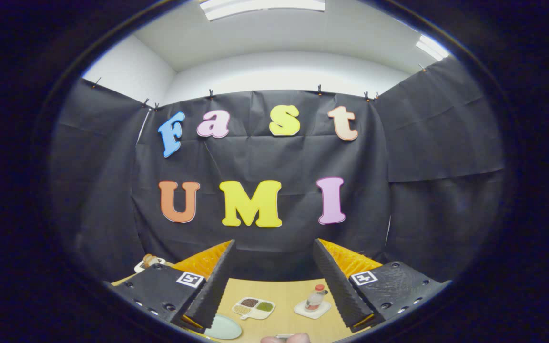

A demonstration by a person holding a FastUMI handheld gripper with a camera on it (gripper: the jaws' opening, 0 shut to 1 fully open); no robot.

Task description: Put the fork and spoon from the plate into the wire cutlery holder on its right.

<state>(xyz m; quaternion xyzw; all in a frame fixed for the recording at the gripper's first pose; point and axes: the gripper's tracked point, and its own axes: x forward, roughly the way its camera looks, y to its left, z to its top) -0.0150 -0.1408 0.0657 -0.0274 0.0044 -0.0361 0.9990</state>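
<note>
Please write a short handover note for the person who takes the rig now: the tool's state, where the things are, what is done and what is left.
Tool: open, fingers wide apart, holding nothing, raised above the table.
Between the fingers, on the table: the edge of a pale plate by the left finger, a divided dish just beyond it, a small bottle on a white square near the right finger.
I cannot see the fork, spoon or wire holder from here.
Done: nothing that I can confirm.
Left: tilt down, find the cutlery, move both into the holder.
</note>
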